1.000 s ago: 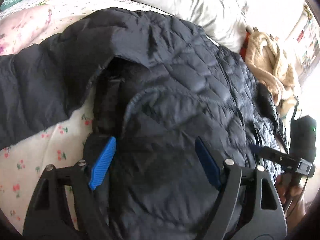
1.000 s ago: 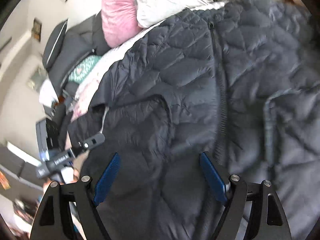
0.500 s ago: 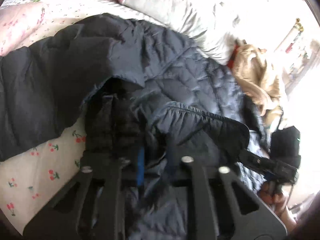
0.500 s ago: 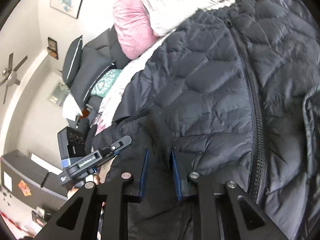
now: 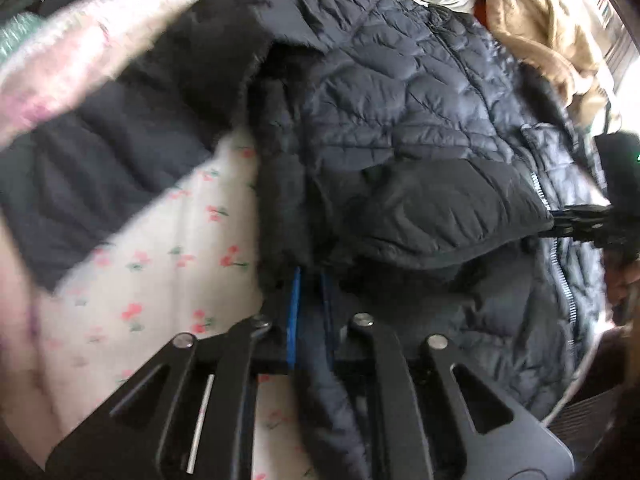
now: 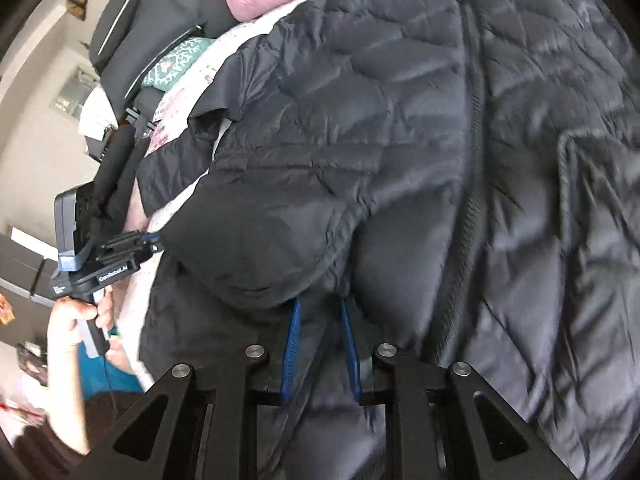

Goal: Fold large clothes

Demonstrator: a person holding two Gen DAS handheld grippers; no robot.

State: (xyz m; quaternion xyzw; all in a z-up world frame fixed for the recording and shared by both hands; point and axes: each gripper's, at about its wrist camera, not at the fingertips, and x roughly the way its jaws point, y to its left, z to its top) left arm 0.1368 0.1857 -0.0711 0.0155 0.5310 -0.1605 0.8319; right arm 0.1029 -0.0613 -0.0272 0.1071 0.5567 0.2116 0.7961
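The dark quilted jacket (image 6: 420, 152) is spread on the bed (image 5: 168, 264); its hem is clamped in the left tool (image 5: 310, 300) and the right tool (image 6: 320, 340), just closed, and the first fold is only begun

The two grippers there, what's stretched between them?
The black puffer jacket: a lifted fold of it spans from the left gripper to the right gripper, seen in the right wrist view.

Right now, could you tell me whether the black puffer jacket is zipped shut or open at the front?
Zipped shut as far as visible: on the jacket, the zipper runs closed down the chest; its lower end is hidden.
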